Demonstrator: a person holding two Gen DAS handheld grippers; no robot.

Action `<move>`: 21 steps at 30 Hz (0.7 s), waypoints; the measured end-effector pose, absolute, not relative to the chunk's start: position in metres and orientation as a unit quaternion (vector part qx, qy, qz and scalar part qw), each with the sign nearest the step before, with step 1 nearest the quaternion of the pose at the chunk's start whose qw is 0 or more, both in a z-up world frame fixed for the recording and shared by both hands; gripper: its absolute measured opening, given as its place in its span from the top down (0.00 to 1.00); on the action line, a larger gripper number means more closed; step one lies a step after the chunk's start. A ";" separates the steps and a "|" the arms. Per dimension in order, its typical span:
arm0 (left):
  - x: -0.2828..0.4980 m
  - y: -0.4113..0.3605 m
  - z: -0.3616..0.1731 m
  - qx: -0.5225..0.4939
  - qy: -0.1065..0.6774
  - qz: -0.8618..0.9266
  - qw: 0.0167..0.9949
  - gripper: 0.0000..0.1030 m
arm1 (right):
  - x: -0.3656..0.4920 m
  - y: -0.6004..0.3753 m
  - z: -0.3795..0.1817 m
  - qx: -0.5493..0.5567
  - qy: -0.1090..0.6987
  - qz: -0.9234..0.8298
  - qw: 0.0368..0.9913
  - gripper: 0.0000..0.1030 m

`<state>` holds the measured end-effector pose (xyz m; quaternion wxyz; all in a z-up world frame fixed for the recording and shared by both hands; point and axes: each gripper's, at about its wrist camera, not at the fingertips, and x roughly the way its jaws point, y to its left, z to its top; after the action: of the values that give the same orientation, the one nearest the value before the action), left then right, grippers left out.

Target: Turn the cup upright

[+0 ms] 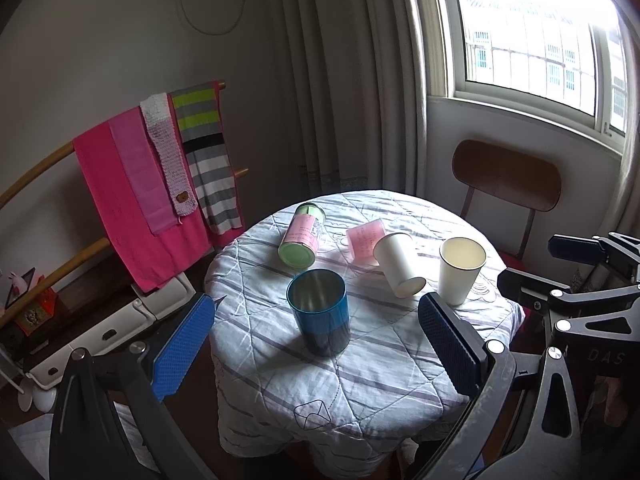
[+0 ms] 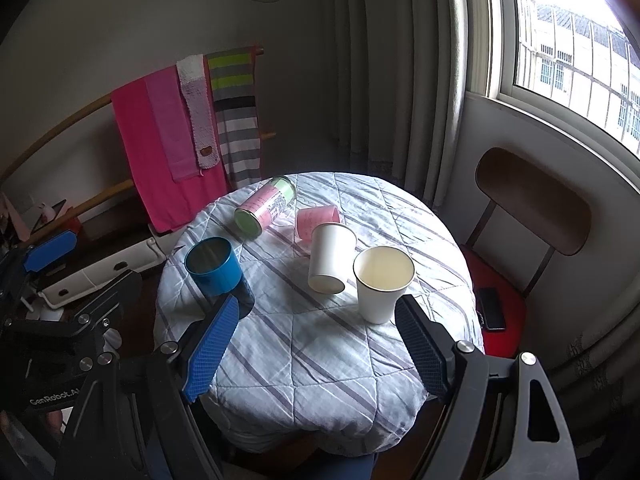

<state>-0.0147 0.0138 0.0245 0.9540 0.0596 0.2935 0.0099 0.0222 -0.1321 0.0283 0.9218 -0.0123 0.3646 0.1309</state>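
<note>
Each tool is a black metal frame with triangular cut-outs and round silver screws. The left tool (image 1: 316, 348) carries blue, finely dimpled fingers (image 1: 182, 350); the right tool (image 2: 316, 344) matches. White lettering reads "GenRobot" and "DAS" on the housings.

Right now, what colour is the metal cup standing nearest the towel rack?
Blue outside, bare silver inside: the metal cup, clearest in the left wrist view.

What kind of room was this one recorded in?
Most likely a room in a home: a small round table under a quilted striped cloth, towels and scarves on a wooden rack, a curtained window and a chair beside it.
</note>
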 end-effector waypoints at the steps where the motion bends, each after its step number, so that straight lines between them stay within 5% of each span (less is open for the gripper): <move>1: -0.015 0.013 0.025 0.059 0.293 0.010 0.954 0.00 | 0.022 -0.132 0.029 -0.012 0.364 0.131 0.922 0.21; 21: -0.006 0.013 0.022 0.065 0.283 0.025 0.957 0.00 | 0.023 -0.134 0.027 -0.010 0.359 0.134 0.924 0.21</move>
<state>-0.0062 0.0129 0.0220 0.9566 0.0653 0.2828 0.0247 0.0234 -0.1344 0.0274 0.9238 -0.0099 0.3585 0.1343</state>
